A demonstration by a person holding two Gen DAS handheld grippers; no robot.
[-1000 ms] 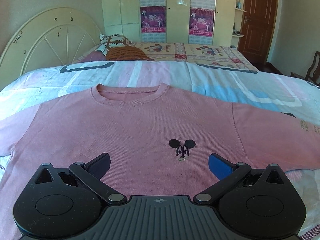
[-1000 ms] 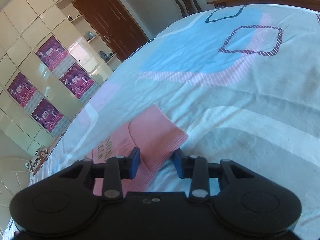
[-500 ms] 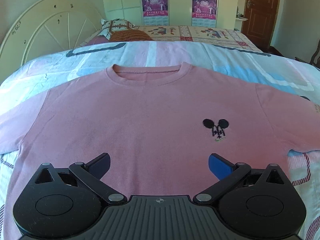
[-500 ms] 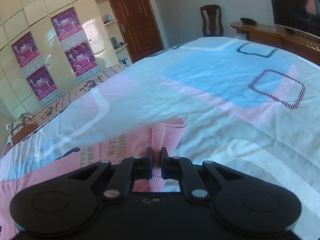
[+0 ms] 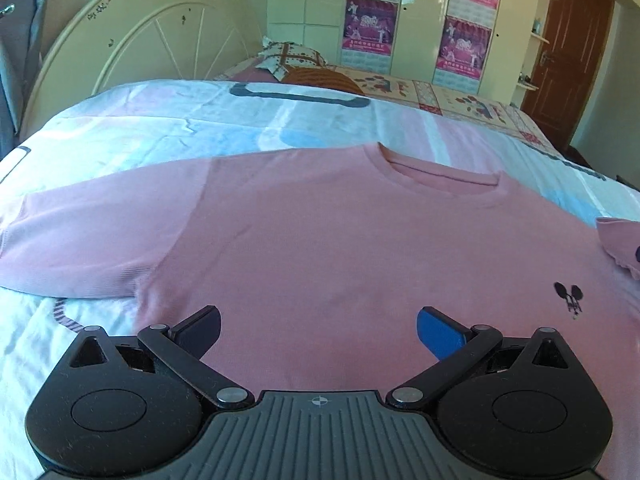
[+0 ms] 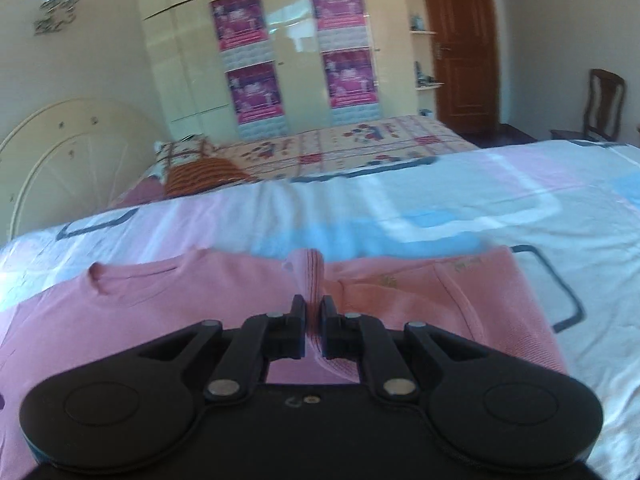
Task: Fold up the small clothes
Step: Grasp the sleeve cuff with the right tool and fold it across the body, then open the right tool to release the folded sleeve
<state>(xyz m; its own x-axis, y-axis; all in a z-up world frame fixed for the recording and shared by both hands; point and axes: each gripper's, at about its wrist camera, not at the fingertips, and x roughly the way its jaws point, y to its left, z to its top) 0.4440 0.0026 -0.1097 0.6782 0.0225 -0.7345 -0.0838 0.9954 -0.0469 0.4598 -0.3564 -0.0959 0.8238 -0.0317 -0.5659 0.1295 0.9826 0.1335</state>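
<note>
A pink long-sleeve shirt (image 5: 340, 240) lies flat on the bed, collar away from me, with a small black mouse emblem (image 5: 570, 298) on its chest. My left gripper (image 5: 318, 330) is open and empty, low over the shirt's lower front. My right gripper (image 6: 314, 312) is shut on the cuff of the shirt's right sleeve (image 6: 308, 276) and holds it lifted over the shirt's body (image 6: 140, 312). That raised cuff shows at the right edge of the left wrist view (image 5: 618, 240). The left sleeve (image 5: 80, 240) lies spread out flat.
The bed cover (image 5: 180, 128) is white with blue and pink patches. A round cream headboard (image 5: 152, 40) stands at the left. A second bed with pillows (image 6: 200, 168) lies behind. Wardrobe doors with posters (image 6: 300, 48), a brown door (image 6: 460, 40) and a chair (image 6: 604, 104) are beyond.
My right gripper closed on the sleeve cuff and carried it up and left over the shirt's body. My left gripper moved left along the shirt and stayed open.
</note>
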